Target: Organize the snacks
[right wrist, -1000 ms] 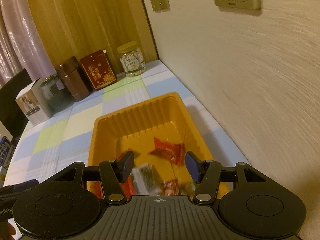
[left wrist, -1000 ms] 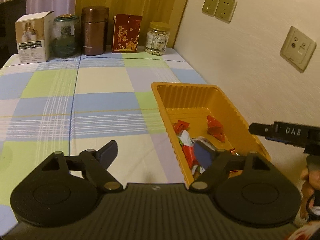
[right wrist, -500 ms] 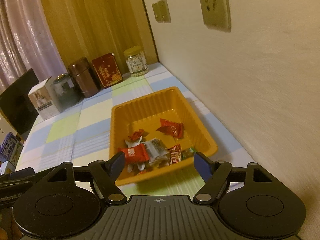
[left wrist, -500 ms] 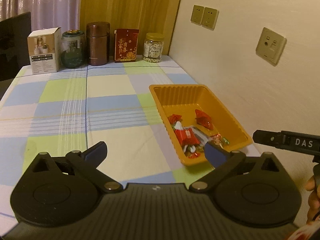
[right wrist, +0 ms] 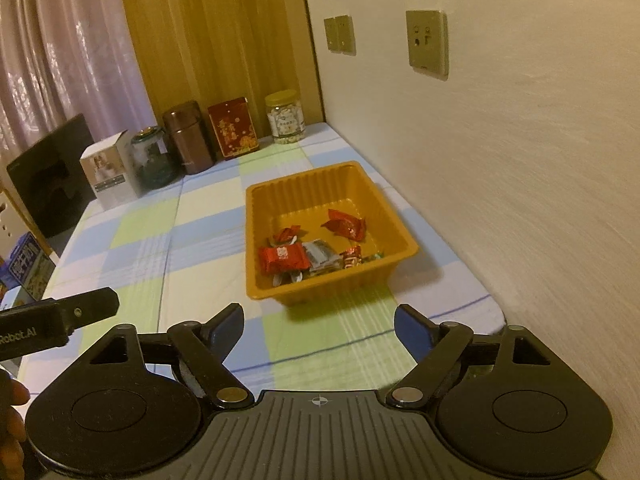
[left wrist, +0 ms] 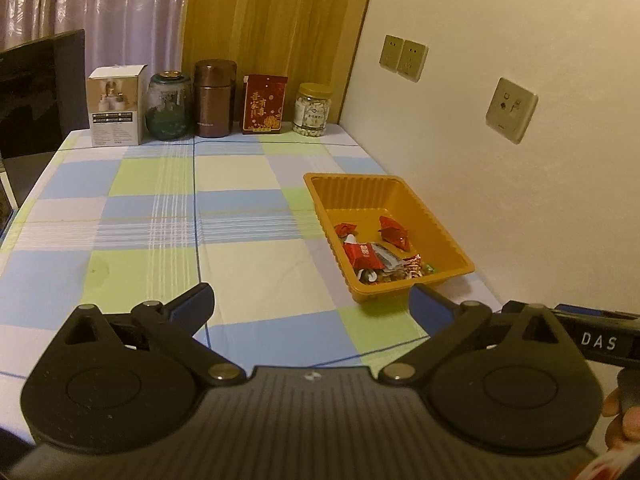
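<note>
Resting on our checked tablecloth (left wrist: 240, 264) by the wall, the orange ribbed tray (right wrist: 280, 196) holds red-wrapped snacks (right wrist: 284, 258) and perhaps silver ones. Our left gripper (left wrist: 310, 302) is spread wide; our right gripper (right wrist: 318, 326) is opening, nothing between.
</note>
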`<state>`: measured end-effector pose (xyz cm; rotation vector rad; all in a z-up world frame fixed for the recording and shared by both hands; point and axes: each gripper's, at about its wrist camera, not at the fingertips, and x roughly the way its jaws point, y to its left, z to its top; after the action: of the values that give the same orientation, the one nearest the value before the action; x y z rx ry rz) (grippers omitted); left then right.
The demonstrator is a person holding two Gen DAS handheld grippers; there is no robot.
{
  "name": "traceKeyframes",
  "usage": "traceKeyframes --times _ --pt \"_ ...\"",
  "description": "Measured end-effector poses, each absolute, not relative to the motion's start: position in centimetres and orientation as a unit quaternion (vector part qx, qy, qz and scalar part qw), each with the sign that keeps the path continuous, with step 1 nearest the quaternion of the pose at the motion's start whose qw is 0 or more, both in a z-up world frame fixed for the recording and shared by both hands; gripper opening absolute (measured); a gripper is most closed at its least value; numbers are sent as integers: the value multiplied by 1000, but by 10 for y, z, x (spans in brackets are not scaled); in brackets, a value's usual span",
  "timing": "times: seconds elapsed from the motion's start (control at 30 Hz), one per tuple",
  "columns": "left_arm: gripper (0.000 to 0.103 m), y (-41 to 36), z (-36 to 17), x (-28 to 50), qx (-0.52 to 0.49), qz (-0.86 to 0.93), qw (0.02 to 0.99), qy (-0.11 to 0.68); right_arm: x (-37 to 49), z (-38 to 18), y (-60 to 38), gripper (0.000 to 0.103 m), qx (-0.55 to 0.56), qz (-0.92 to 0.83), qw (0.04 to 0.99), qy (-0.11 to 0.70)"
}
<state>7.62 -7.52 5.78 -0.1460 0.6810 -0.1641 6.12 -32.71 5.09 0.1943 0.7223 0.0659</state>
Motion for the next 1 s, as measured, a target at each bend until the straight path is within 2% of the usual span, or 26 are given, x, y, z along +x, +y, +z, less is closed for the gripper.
traceKeyframes --times 0.47,1.0 --pt "103 -64 80 18 -71 -73 937 334 11 76 -306 83 76 47 936 340" --pt "103 -74 86 -13 -37 -81 943 321 -26 84 -306 83 74 42 941 328"
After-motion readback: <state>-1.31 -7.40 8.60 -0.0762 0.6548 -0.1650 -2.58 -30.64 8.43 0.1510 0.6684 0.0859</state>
